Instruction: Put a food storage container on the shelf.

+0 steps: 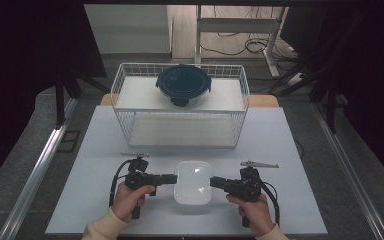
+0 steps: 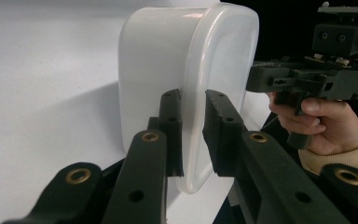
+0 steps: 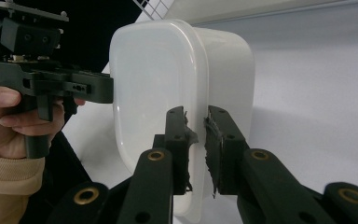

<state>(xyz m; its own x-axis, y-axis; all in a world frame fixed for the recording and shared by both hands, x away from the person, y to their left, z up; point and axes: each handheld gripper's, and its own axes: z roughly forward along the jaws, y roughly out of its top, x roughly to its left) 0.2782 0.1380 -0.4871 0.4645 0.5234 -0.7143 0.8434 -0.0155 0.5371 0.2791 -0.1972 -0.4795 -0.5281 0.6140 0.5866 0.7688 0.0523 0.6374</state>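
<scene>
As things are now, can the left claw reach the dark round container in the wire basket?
Probably not now. The left claw is shut on the rim of the white container, and the dark round container sits on the upper shelf of the wire basket, far behind; it must let go first.

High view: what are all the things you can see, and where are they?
White lidded box: one, white, table's near middle, between both grippers.
Round container: one, dark blue lid, upper shelf of the rack.
Wire rack: one, white, table's far side.
Table: one, pale grey.
Left gripper: one, black, shut on the box's lid rim.
Right gripper: one, black, shut on the opposite rim.
Hands: two, cream sleeves, bottom edge.
</scene>
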